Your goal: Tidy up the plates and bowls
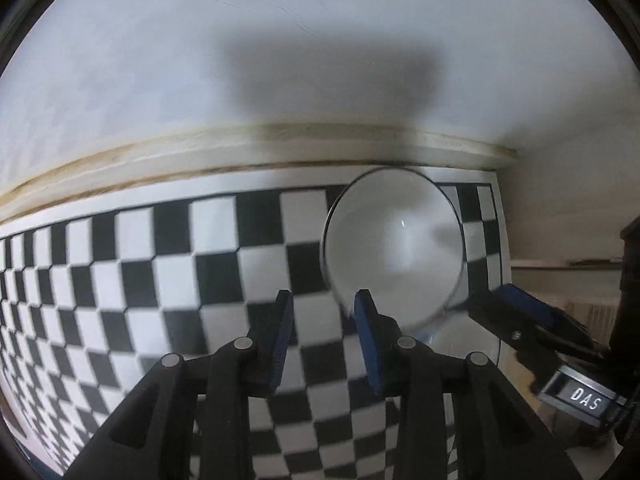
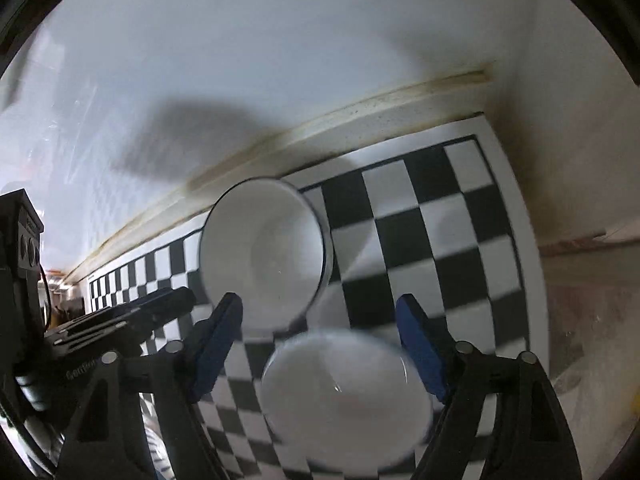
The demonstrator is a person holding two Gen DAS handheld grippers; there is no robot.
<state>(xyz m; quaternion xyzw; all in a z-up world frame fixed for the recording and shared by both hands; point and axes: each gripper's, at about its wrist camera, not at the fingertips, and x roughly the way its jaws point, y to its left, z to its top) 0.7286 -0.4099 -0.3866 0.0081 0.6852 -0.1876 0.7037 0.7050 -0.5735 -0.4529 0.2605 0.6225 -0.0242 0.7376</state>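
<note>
A white bowl with a dark rim (image 1: 394, 248) stands on the black-and-white checkered mat (image 1: 160, 264) near its far right corner, by the wall. My left gripper (image 1: 326, 316) is open and empty, just in front of and left of the bowl; its right finger overlaps the bowl's near rim. In the right wrist view the same bowl (image 2: 264, 252) stands at the back. A smaller white bowl or plate (image 2: 346, 396), blurred, lies between the fingers of my open right gripper (image 2: 320, 320). I cannot tell if the fingers touch it. The right gripper also shows in the left wrist view (image 1: 520, 312).
A white wall with a yellowed trim strip (image 1: 256, 148) runs along the mat's (image 2: 420, 232) far edge. A side wall closes the right end (image 2: 568, 120). A bare counter surface (image 2: 580, 320) lies right of the mat. The left gripper's body (image 2: 120, 320) is at the left.
</note>
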